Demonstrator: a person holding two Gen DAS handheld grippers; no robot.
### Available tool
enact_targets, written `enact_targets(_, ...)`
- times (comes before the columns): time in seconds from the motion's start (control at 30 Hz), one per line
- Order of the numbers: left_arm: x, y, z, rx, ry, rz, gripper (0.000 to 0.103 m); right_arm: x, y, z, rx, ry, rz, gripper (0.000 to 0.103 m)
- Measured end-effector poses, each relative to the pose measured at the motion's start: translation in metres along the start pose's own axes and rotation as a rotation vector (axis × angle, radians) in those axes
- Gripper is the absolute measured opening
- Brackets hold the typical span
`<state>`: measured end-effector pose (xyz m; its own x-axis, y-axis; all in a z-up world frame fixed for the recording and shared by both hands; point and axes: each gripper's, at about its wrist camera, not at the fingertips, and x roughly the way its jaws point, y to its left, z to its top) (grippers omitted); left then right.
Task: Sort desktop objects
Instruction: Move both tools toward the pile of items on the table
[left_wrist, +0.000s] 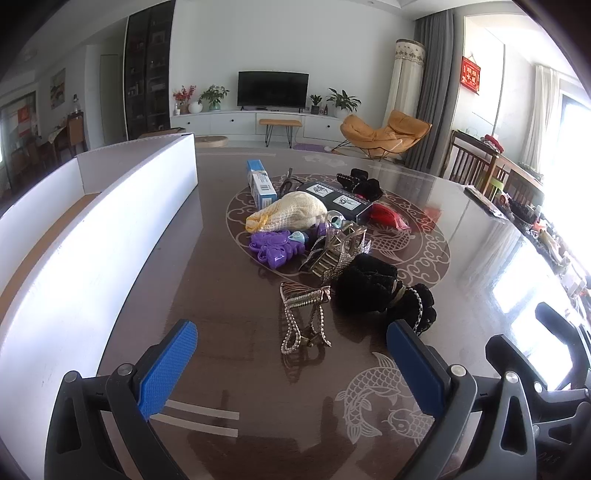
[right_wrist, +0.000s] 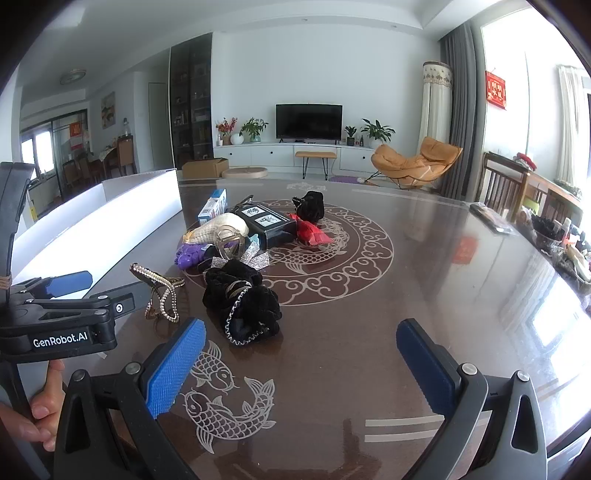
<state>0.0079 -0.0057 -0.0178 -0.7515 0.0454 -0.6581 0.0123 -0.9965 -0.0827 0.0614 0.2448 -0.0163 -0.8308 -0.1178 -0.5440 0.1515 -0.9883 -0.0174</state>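
Fingers of left gripper and right gripper spread, empty; purple clip half buried.

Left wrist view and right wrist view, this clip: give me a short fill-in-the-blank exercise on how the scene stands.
1. Both the left tongs and the right tongs are ____ and hold nothing.
2. The rhinestone hair claw lies nearest the ____ tongs.
3. The toy beside the cream mesh pouch is ____ in colour.
4. The white box stands on the table's ____ side.

Missing words: open; left; purple; left
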Motion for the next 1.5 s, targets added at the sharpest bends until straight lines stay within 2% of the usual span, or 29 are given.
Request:
enact_targets(0.6,0.009,0.004,-0.008,0.008,0.039,0.013,0.103,0.004,0.001,-0.004,-0.005,0.016,0.016,0.103)
enact_targets(1.5,0.011,0.004,-0.013,0.021,0.046,0.024,0.103,0.008,0.003,-0.008,-0.007,0.037,0.028,0.103)
